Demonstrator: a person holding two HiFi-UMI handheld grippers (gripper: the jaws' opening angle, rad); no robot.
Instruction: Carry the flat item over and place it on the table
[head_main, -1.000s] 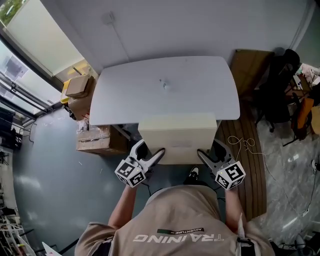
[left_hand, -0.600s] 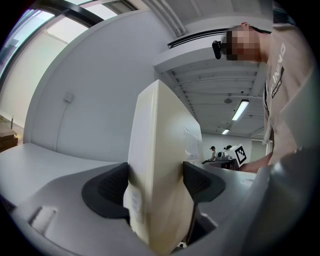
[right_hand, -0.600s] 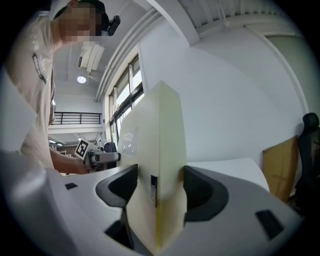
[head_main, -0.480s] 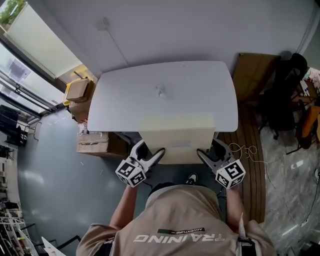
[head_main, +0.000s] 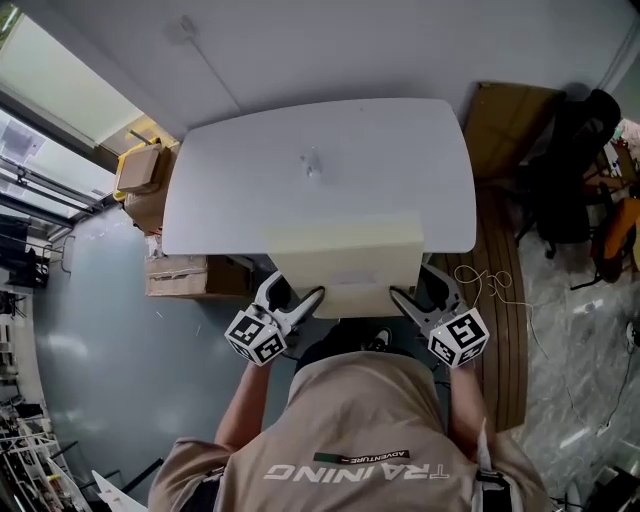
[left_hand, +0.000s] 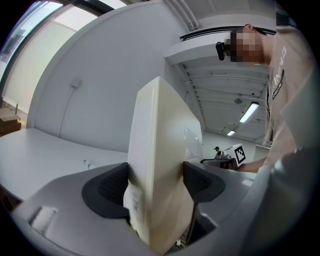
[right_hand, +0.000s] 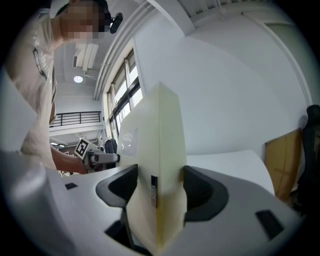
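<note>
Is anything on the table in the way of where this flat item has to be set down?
Nothing visible at the near edge, above which the flat item is held over the table. Only a small object sits farther in, near the table's middle.

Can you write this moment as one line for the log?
step: carry | left hand-held gripper: shut on flat box | right hand-held gripper: shut on flat box | flat box: far end above table edge

Looks like a roomy office or lab space: plain white rounded table, brown cardboard boxes dumped on the grey polished floor, black office chair, tall dark-framed windows, long ceiling strip light.
</note>
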